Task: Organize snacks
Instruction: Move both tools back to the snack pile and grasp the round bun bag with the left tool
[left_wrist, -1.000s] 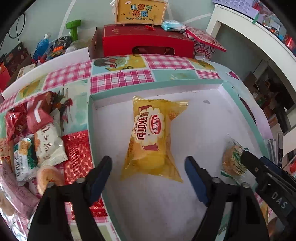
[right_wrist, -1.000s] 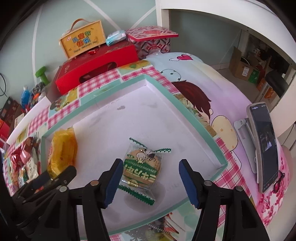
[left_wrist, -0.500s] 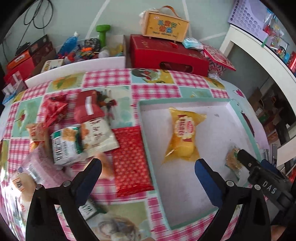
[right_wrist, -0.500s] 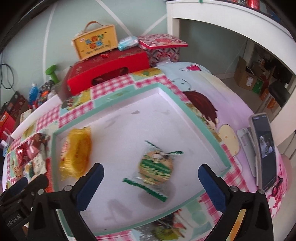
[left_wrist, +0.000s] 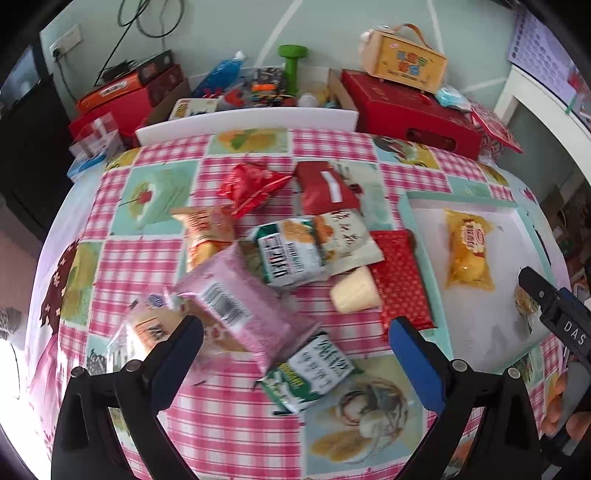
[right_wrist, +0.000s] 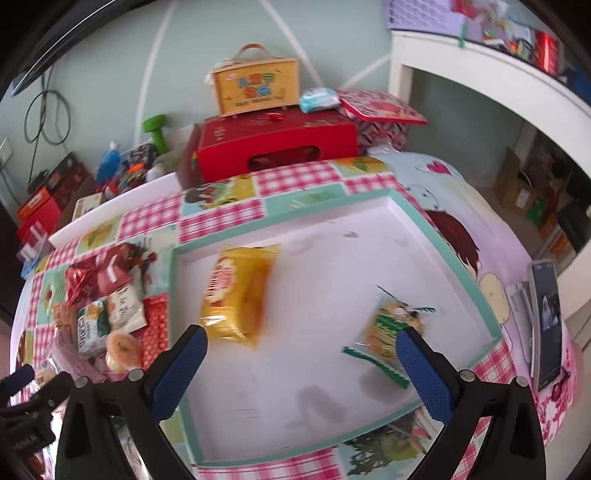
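Left gripper (left_wrist: 293, 341) spread wide, nothing between the jaws; it hangs over the snack pile (left_wrist: 280, 254) on the checked cloth (left_wrist: 236, 417); pink pack (left_wrist: 240, 299) lies just ahead of it at 12 o'clock. Right gripper (right_wrist: 301, 354) also spread wide and empty, above the white tray (right_wrist: 461, 273). In the tray: yellow bread pack (right_wrist: 238, 291) at 11 o'clock of the right gripper; green cracker pack (right_wrist: 391, 325) at 2 o'clock, beside the right finger; the two packs lie apart. Phone (right_wrist: 546, 325) stands right of the tray.
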